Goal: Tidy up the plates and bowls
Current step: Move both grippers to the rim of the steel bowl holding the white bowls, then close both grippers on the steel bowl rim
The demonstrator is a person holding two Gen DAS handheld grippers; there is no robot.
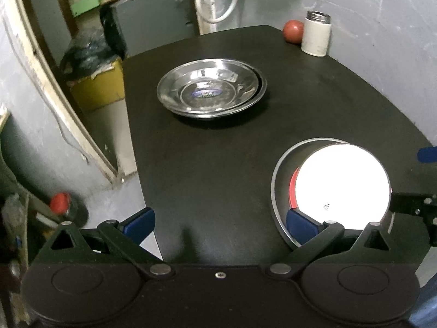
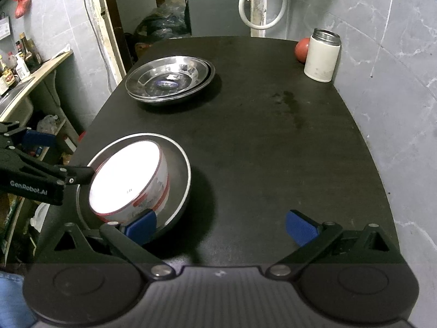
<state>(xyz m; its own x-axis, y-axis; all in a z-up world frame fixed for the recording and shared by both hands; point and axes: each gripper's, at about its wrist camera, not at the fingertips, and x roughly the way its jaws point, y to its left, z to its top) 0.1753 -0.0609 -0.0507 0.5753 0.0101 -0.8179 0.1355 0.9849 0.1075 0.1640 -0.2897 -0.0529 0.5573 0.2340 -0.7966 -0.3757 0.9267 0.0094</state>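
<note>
- Left gripper (image 1: 220,224): blue pads spread wide, nothing between them. Its right pad (image 1: 300,225) overlaps the near rim of the steel bowl in the left wrist view; can't tell if it touches.
- Right gripper (image 2: 221,225): also spread wide, nothing held. Its left pad (image 2: 142,228) sits at the near edge of the same bowl; contact unclear. Its right pad (image 2: 301,228) is over bare tabletop.
- The left gripper's black linkage also shows in the right wrist view, coming in from the left up against the white bowl's rim.
- White bowl (image 2: 128,177): red band on the rim, printed side wall, nested inside the steel bowl (image 2: 180,175) and tilted against it. Interior blown out by glare, no detail readable.
- That nested pair sits at the near end of the black table (image 2: 273,136), between the two grippers.
- Steel plates (image 2: 169,80): two stacked, slightly offset, blue label in the centre of the top one. Farther up the table, well apart from the bowls.
- Far right corner: white canister (image 2: 322,57) with a metal neck, upright, red apple (image 2: 301,49) just behind it. Both close to the grey wall (image 2: 396,54).
- Faint smear marks on the tabletop between canister and centre.
- White hose loop (image 2: 262,2) hangs beyond the far edge of the table.
</note>
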